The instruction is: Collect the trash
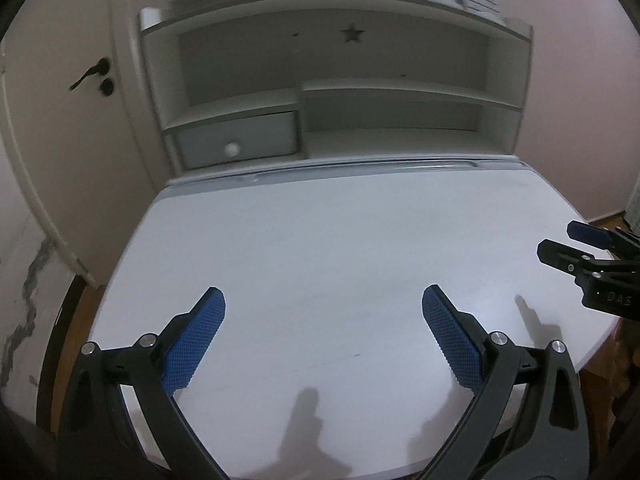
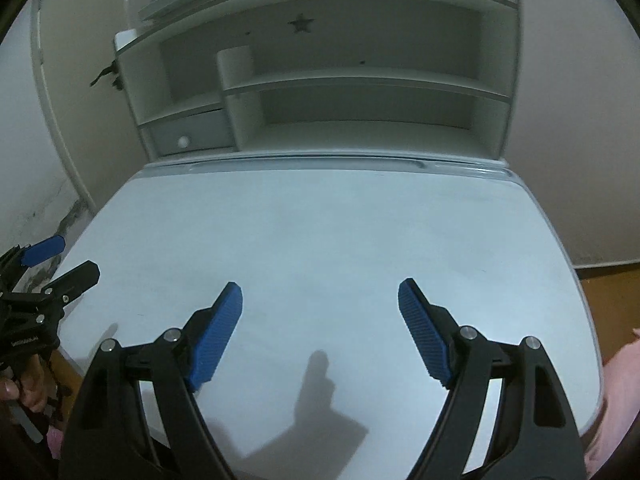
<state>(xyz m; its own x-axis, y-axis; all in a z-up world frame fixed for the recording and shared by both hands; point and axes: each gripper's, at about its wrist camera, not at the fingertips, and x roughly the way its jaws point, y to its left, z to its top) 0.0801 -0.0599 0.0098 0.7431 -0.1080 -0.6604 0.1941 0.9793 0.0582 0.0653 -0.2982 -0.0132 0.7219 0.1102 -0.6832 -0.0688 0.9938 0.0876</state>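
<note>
Left gripper (image 1: 323, 300) at lower centre over white desk (image 1: 340, 240), fingers spread, grasping nothing. Right gripper (image 2: 320, 296) likewise released, empty, above desk. Lettering on right gripper at right edge of left view too blurred to read. No trash visible. Shelf (image 1: 332, 92) across upper frame, star (image 1: 352, 34) on back panel.

White rounded bench (image 1: 320, 248) backs onto a white shelf hutch (image 1: 336, 92) with a small knobbed drawer (image 1: 236, 140); pale pink wall (image 1: 580, 100), wooden floor (image 2: 612, 300).
</note>
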